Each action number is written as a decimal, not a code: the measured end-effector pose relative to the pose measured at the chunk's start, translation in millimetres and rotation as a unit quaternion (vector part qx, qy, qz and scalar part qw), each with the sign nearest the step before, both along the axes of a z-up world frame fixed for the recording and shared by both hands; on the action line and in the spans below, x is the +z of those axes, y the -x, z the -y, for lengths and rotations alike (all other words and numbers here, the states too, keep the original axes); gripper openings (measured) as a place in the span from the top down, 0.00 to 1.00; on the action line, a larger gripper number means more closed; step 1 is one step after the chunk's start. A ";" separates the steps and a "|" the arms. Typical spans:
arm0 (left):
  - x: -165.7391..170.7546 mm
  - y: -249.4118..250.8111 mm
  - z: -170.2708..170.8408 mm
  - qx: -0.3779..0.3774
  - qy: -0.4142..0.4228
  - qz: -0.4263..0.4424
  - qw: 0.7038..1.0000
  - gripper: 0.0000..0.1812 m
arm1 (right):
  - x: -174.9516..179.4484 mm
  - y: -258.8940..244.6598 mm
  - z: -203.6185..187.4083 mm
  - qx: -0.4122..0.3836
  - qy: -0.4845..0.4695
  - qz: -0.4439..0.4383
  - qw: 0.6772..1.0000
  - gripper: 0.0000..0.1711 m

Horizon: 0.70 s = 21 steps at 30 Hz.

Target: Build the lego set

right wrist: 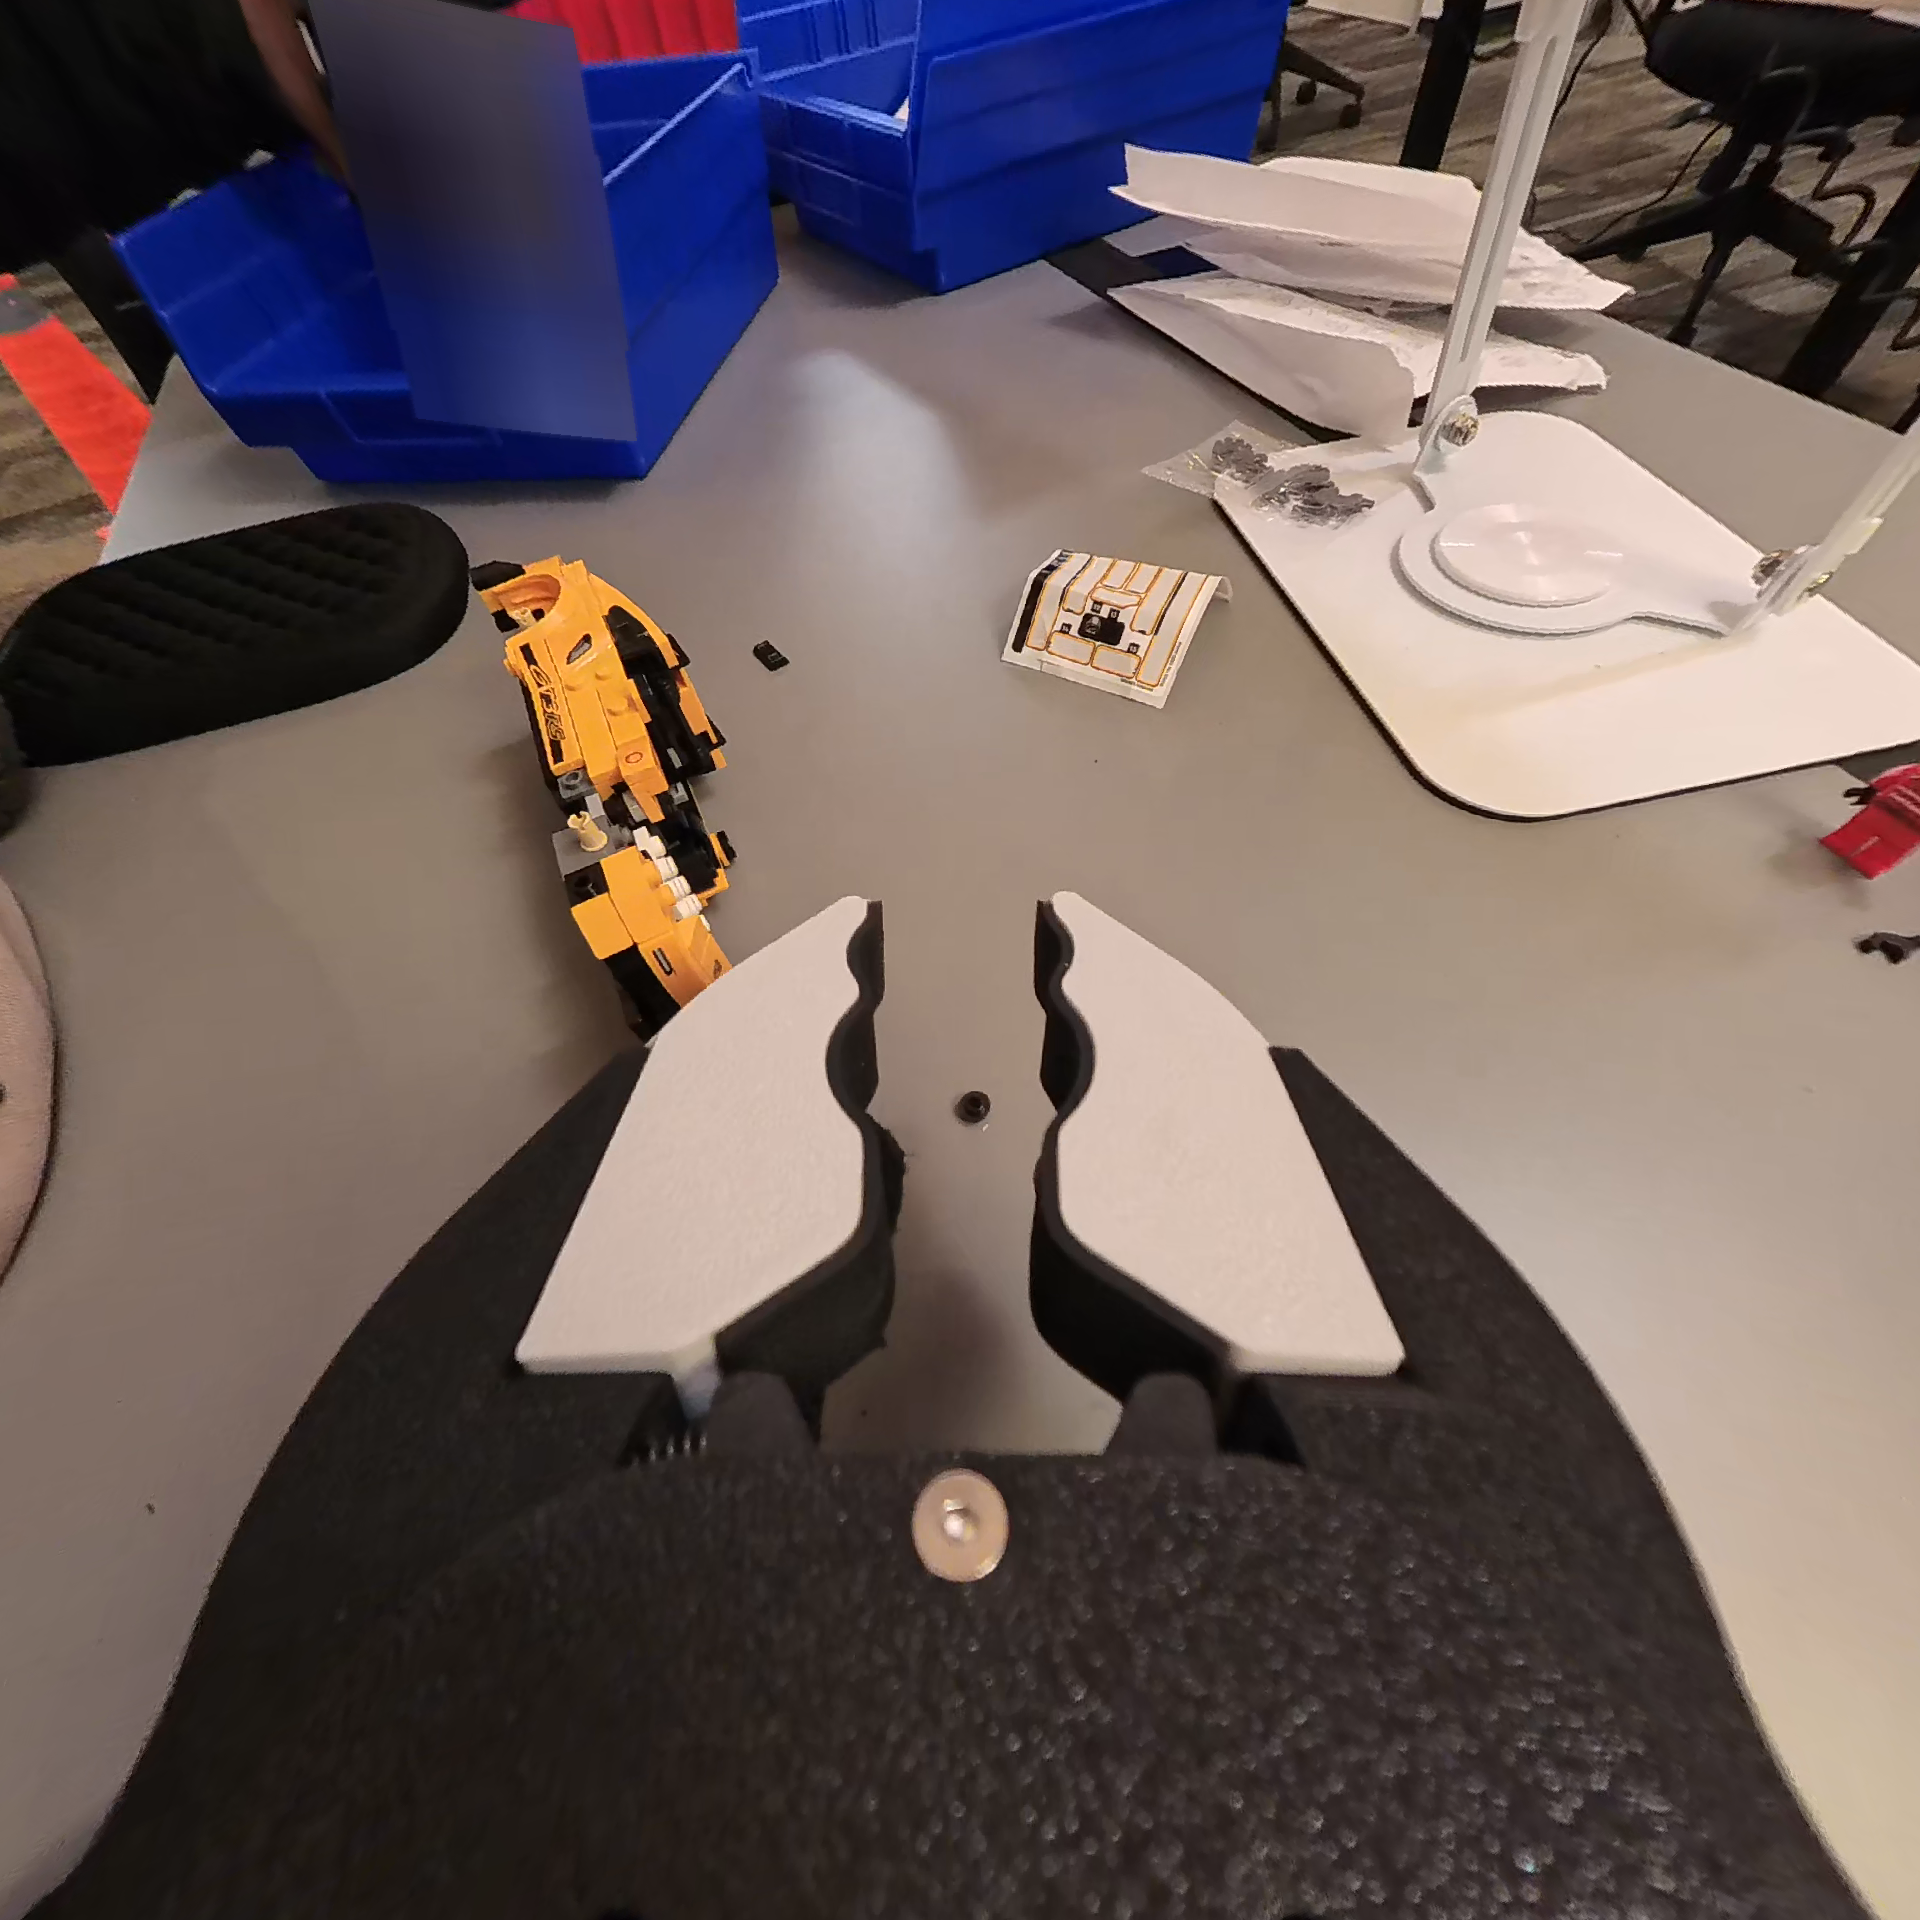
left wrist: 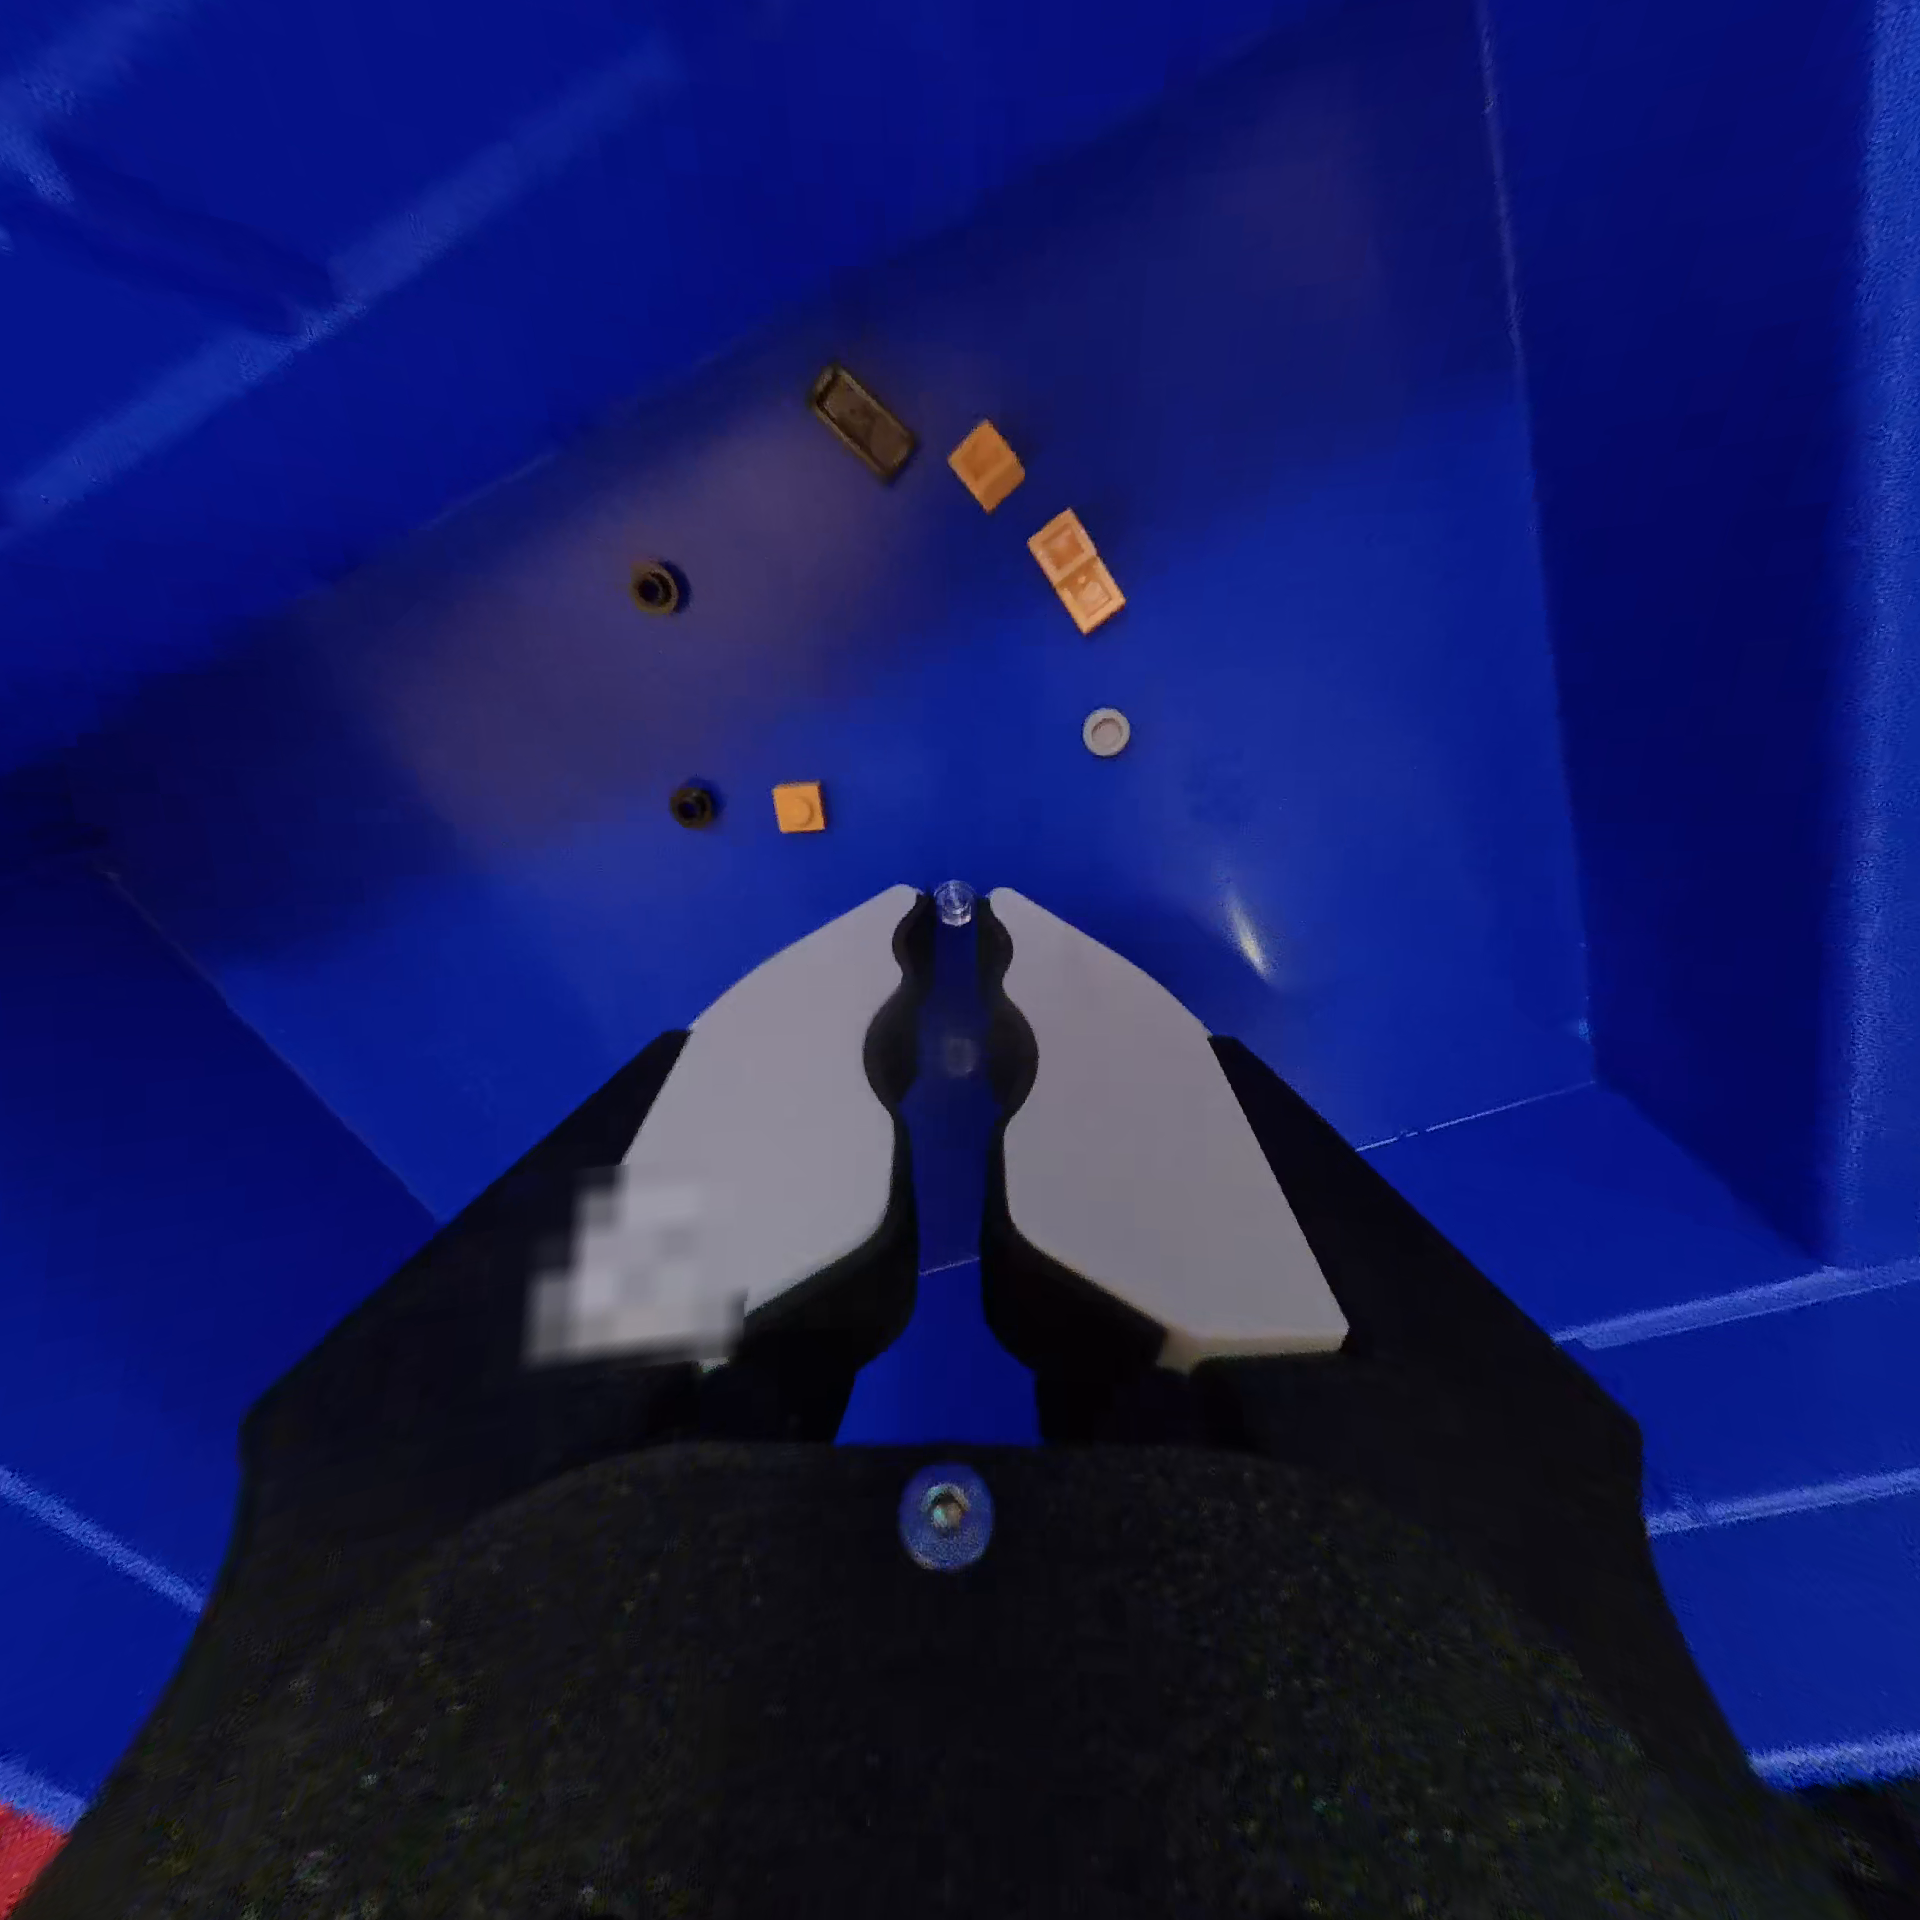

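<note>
Lego model [right wrist: 623, 779]: yellow and black, partly built, lying on the grey surface [right wrist: 1143, 883] ahead-left of the right gripper [right wrist: 961, 909]; its near end sits just beside the left fingertip.
Clear round stud [left wrist: 953, 902]: between the fingertips of the left gripper [left wrist: 954, 900], inside the blue bin [left wrist: 1351, 831].
Left gripper state: nearly closed, pinching the clear round stud at the tips.
Right gripper state: open, jaws parted, nothing held, above the surface.
Small black round piece [right wrist: 972, 1104]: on the surface, between the open fingers of the right gripper, touching neither.
Loose parts ahead of left gripper: orange square plate [left wrist: 799, 807] and black round piece [left wrist: 694, 805] ahead-left; grey round piece [left wrist: 1105, 732] ahead-right.
Farther parts in bin: orange two-stud plate [left wrist: 1076, 571], orange block [left wrist: 986, 464], black rectangular tile [left wrist: 861, 423], second black round piece [left wrist: 655, 588].
Small black tile [right wrist: 770, 655]: on the surface, ahead of the right gripper, right of the model.
Sticker sheet [right wrist: 1112, 623]: ahead-right, curled, lying flat.
White stand base [right wrist: 1610, 675]: far right; a bag of dark parts [right wrist: 1268, 478] lies at its far-left corner.
Papers [right wrist: 1351, 260]: behind the stand base.
Blue bins [right wrist: 987, 135]: far ahead at the back of the surface.
Black pad [right wrist: 229, 623]: far left, beside the model.
</note>
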<state>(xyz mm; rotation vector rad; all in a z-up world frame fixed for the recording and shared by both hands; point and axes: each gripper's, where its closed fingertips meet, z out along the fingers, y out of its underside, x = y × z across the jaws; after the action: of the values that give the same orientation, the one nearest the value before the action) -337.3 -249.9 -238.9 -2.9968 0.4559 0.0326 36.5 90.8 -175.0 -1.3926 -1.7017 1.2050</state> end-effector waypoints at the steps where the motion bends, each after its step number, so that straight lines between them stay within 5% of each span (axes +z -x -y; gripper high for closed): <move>1: 2.5 -0.4 -1.7 -0.001 -0.006 -0.003 1.000 0.96 | -0.1 -0.1 0.2 0.001 0.001 0.000 1.000 0.84; 13: 47.7 -8.7 -36.8 0.040 -0.139 -0.017 0.989 0.96 | 0.9 -1.6 -1.1 0.000 0.000 -0.010 1.000 0.84; 21: 114.7 -63.2 -84.6 0.028 -0.316 0.024 0.948 0.96 | 4.8 -1.5 2.6 0.005 -0.004 -0.020 1.000 0.84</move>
<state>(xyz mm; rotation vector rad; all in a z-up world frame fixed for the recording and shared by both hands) -274.1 -165.4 -124.2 -2.3702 0.2835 0.0916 37.9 88.2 -170.2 -1.3475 -1.6865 1.2235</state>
